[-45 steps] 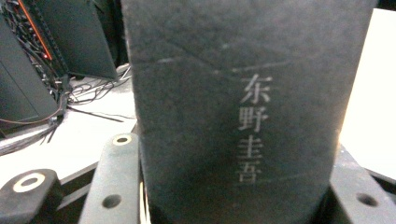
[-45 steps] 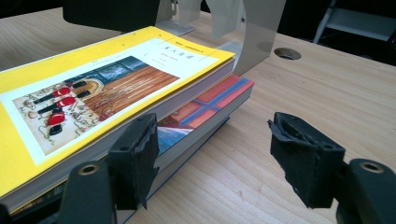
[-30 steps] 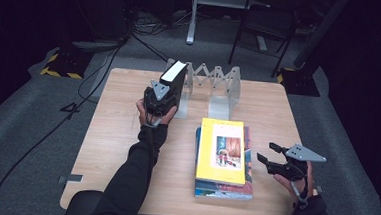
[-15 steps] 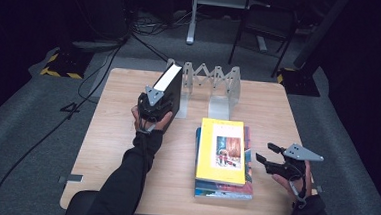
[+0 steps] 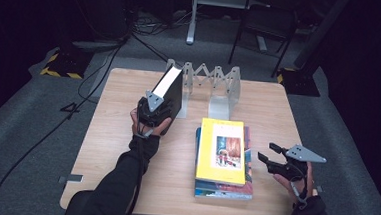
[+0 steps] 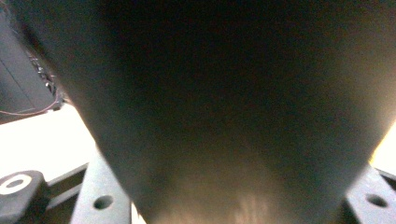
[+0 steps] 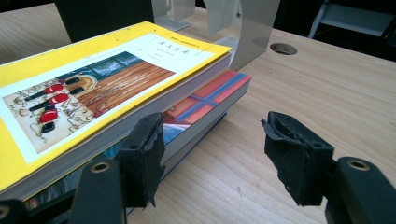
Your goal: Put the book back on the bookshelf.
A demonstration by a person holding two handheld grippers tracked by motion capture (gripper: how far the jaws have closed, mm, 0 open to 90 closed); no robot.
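The left gripper (image 5: 154,110) clamps a black book (image 5: 169,88) at the far left of the table (image 5: 117,133), just beside the left end of the metal rack (image 5: 215,84). The book stands on edge, tilted, its white page edge up and its long axis running from near to far (in the left gripper view its dark cover sits between the jaws). The right gripper (image 7: 212,161) hangs spread and empty at the near right, beside a flat stack topped by a yellow book (image 5: 222,150), whose long axis also runs near to far.
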